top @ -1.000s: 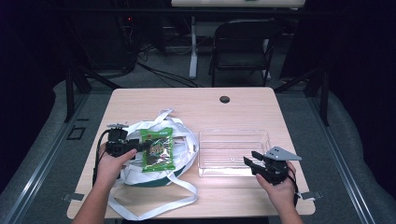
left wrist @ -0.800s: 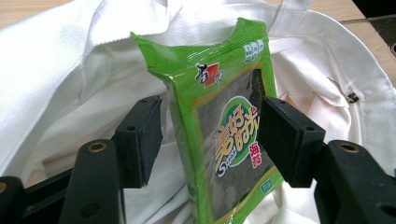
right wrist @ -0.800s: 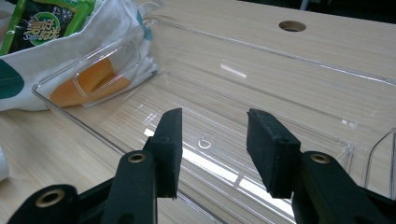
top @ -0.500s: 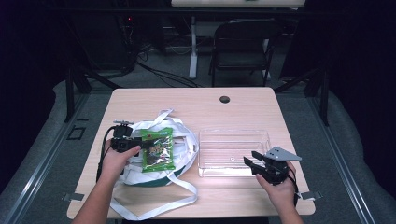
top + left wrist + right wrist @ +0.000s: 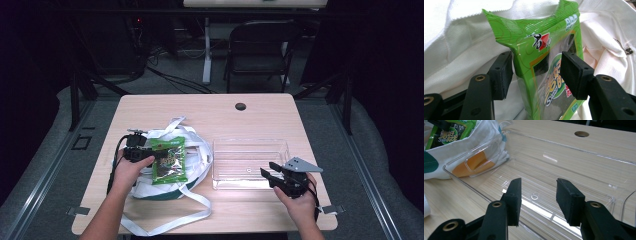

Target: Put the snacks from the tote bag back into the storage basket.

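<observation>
On the wooden table (image 5: 260,112), a white cloth bag (image 5: 192,150) lies just left of the clear plastic bin (image 5: 250,162). The green snack packet (image 5: 169,159) rests on that bag, left of the bin, between my left gripper's (image 5: 152,155) parted jaws, one pad touching it. My right gripper (image 5: 266,174) gapes empty at the bin's near edge

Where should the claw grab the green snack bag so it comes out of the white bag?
Best at the green snack bag near its flat crimped top edge, which stands clear of the white bag. The left claw already straddles it there; the thin packet fits between the open jaws.
</observation>
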Motion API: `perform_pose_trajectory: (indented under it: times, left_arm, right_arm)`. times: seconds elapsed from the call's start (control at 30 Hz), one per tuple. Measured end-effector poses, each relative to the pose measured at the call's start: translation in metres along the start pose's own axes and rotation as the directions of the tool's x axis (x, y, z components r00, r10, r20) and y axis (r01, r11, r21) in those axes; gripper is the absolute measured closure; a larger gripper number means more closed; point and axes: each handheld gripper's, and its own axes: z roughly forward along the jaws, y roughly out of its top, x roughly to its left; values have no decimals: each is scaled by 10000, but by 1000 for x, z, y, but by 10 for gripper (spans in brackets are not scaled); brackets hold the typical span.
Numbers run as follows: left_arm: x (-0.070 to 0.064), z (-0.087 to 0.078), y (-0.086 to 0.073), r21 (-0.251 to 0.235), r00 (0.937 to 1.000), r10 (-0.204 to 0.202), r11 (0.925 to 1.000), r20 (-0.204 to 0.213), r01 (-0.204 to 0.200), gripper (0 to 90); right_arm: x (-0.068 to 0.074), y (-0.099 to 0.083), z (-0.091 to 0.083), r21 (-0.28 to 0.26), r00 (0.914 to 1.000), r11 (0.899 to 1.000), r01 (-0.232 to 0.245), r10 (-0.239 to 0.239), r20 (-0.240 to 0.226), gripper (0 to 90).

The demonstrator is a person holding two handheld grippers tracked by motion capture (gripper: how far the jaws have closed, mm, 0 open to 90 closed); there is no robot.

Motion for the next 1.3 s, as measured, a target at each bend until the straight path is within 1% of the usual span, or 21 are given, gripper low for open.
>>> perform_pose_trajectory:
  times: [0.17,0.27,0.37,0.57,0.87,1.07,1.23,1.3]
  left_arm:
    - [0,3,1,110,10000,40,9999,68,-41,442]
    - [0,4,1,118,10000,-22,9999,78,21,451]
    - [2,5,1,190,9999,-44,9998,121,42,478]
    - [3,6,1,137,9998,-79,9999,183,77,495]
    - [3,3,1,132,9995,-35,9999,300,31,513]
    - [1,1,0,22,9993,41,10000,372,-42,522]
    - [1,-1,1,39,9990,44,10000,434,-45,547]
    - [0,-3,2,41,9986,121,9999,508,-124,554]
  right_arm:
    - [0,0,0,3,10000,10000,0,0,-42,558]
    - [0,0,0,36,10000,10000,48,-48,-10,557]
    - [0,0,0,0,10000,10000,5,-5,-28,556]
    - [0,0,0,1,10000,10000,25,-25,-25,555]
    - [0,0,0,14,10000,10000,26,-26,-54,555]
    - [0,0,0,-4,10000,10000,13,-13,-85,555]
    - [0,-1,1,71,9999,10000,25,-24,-117,555]
    - [1,-1,1,42,9999,10000,41,-40,-109,555]
